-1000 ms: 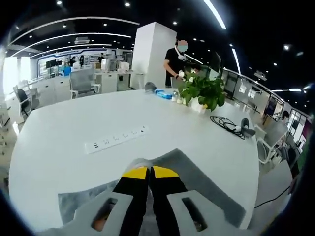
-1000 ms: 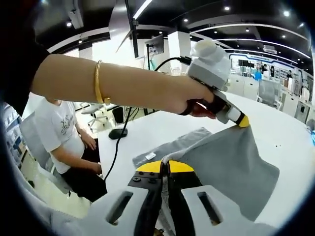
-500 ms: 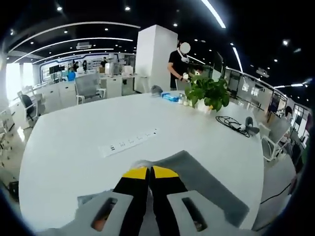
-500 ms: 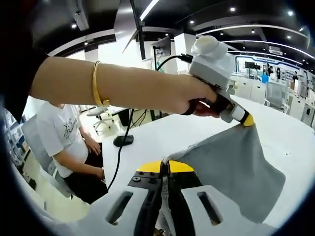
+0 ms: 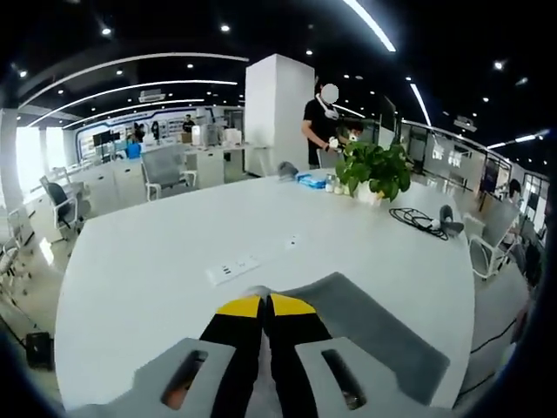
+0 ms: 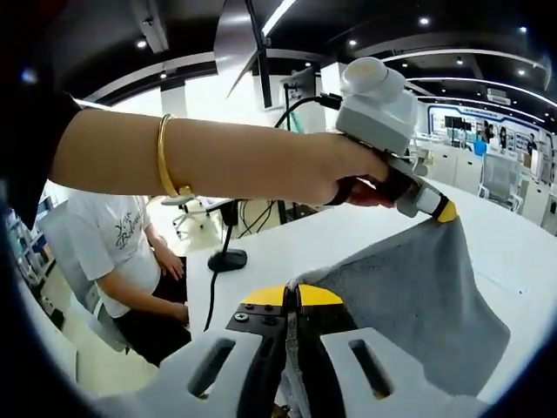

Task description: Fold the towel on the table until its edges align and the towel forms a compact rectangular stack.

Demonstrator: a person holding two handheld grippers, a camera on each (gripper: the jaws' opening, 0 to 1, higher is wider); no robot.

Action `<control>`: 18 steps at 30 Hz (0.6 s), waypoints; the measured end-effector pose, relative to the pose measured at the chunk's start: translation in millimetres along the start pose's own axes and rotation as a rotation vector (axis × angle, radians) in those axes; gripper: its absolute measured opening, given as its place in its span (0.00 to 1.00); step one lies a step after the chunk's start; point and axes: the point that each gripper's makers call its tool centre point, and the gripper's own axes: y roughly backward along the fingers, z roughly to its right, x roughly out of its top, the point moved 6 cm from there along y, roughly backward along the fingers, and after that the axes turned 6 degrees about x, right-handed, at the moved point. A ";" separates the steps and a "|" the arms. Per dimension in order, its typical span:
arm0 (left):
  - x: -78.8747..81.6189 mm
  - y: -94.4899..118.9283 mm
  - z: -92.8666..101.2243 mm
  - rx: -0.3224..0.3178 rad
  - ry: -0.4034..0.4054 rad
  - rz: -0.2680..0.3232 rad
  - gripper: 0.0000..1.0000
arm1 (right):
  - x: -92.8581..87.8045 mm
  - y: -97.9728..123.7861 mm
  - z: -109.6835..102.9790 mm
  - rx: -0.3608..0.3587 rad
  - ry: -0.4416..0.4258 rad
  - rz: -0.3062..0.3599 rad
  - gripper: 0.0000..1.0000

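Note:
The grey towel [image 6: 418,296] hangs lifted off the white table [image 6: 513,252], stretched between both grippers. My right gripper [image 6: 291,294] is shut on one towel corner at the bottom of the right gripper view. In the same view my left gripper [image 6: 446,212], held in a person's hand, is shut on another corner higher up. In the left gripper view the left gripper [image 5: 265,304] pinches the towel [image 5: 374,331], which drapes down to the right over the table [image 5: 174,244].
A white power strip [image 5: 231,270], a potted plant [image 5: 376,170], a black cable [image 5: 418,219] and small items lie on the far table. A person stands behind the plant. A seated person [image 6: 130,261] and a black cable [image 6: 228,257] sit at left.
Both grippers have risen with the towel, lifting it clear of the table. The flat part lying on the table a second ago is gone from view.

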 end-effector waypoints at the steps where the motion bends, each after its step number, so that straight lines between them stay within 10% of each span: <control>1: -0.4 1.0 -2.4 0.001 -0.002 0.002 0.01 | 0.2 -0.7 -0.5 0.001 0.001 0.000 0.00; 8: -13.0 6.6 -19.6 0.019 -0.021 -0.024 0.01 | -4.1 -22.3 -8.9 0.016 0.075 -0.037 0.00; 18: -72.4 -8.3 -45.5 0.064 0.061 -0.096 0.02 | -32.4 -58.8 -6.4 0.030 0.076 -0.136 0.00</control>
